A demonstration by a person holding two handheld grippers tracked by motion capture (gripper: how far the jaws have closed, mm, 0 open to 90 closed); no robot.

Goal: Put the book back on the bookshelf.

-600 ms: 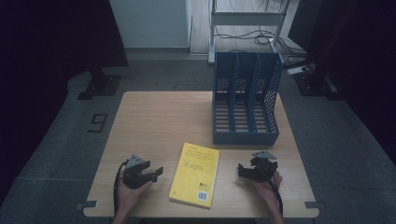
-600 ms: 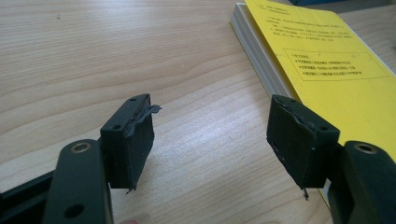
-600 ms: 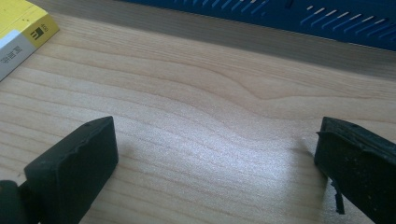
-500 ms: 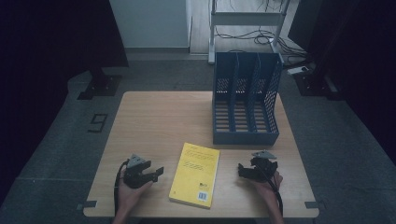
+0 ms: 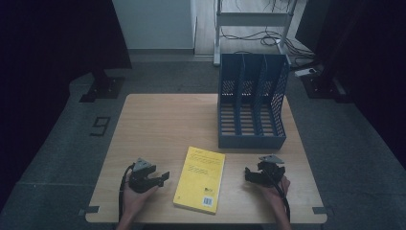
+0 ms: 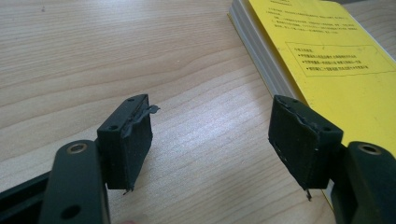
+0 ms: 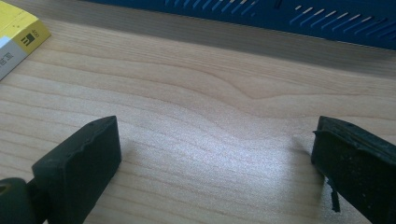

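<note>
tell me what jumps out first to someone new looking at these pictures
The yellow book lies flat near the table's front edge, between the left claw and the right claw, both open and empty. Behind it stands a blue file rack at the far right.

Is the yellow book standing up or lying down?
Lying down. The yellow book rests flat on the wooden table, cover up and closed, outside the blue file rack.

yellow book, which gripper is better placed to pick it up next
Probably the left gripper. Its open jaws point at the yellow book, whose page edge lies just ahead in the left gripper view. The right gripper is also open and near, but its view faces the blue file rack, with the book off to one side.
</note>
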